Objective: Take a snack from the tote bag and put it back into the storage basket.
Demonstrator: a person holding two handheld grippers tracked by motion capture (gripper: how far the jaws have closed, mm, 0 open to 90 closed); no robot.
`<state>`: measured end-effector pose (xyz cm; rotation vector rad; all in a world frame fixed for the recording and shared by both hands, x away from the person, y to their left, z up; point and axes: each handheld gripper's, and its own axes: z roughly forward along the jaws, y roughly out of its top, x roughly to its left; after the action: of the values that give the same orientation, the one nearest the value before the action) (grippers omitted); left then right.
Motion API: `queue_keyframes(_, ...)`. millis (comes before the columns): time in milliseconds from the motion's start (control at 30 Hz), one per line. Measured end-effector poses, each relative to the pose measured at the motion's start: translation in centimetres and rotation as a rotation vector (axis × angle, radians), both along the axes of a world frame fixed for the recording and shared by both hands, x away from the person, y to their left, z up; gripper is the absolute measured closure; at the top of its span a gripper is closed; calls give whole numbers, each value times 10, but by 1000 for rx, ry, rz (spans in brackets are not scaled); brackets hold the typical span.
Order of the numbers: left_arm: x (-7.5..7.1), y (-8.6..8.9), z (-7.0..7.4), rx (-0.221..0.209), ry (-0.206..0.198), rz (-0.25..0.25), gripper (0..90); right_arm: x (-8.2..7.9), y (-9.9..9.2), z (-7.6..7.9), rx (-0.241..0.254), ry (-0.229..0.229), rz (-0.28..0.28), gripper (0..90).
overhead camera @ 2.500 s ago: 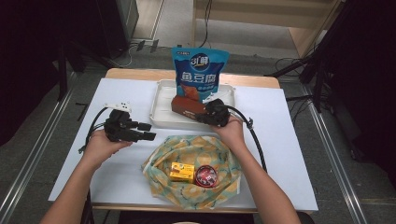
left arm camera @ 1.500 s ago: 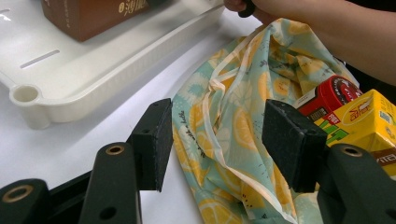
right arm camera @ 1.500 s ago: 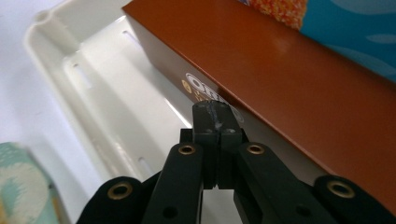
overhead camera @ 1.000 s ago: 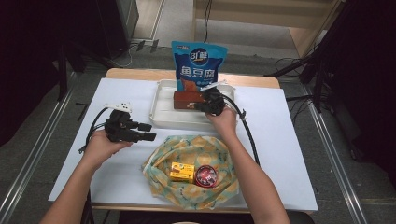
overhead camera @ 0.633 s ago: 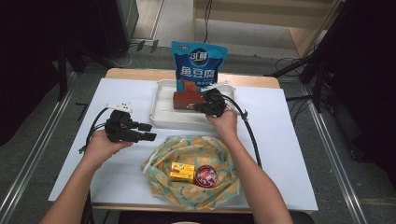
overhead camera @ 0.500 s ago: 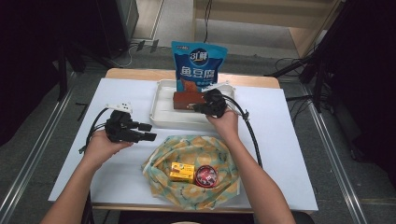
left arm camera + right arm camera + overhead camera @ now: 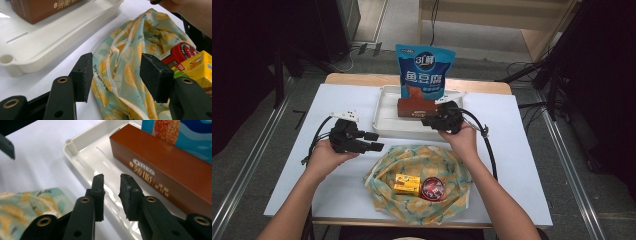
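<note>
Blue pouch [image 7: 192, 137] cropped by frame, yellow carton [image 7: 197, 68] cut off

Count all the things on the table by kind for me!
Boxes: 2, brown box, yellow box
Bags: 1, blue bag
Tins: 1, red tin
Trays: 1, white tray
Cloths: 1, lemon-print cloth
Total: 6

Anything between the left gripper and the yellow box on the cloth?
Nothing visible. The left gripper, jaws open, looks across bare cloth toward the yellow box. The red tin lies beside the box, not in the path.
</note>
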<state>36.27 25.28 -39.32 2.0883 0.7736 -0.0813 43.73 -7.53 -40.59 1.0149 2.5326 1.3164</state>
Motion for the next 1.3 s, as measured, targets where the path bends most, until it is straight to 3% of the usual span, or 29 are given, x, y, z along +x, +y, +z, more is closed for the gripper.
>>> queue_keyframes(167, -4, -4, 2, 7, -5, -18, 444, -14, -8, 6, 6, -19, 15, 694)
queue_keyframes(267, -7, -4, 3, 15, -22, -13, 444, -21, -13, 7, 17, -8, 19, 670)
queue_keyframes(433, -10, -6, 1, 21, -18, -39, 444, -33, -18, 6, 0, -50, 21, 617)
queue_keyframes(667, -12, -9, 1, 20, -22, -61, 443, -41, -28, 7, 28, -33, 15, 525)
queue_keyframes(967, -11, -17, 4, 15, -29, -92, 443, -56, -46, 3, 29, -20, -13, 497)
queue_keyframes(1300, -14, -21, 5, 14, -40, -111, 443, -68, -52, -2, -10, -30, -8, 482)
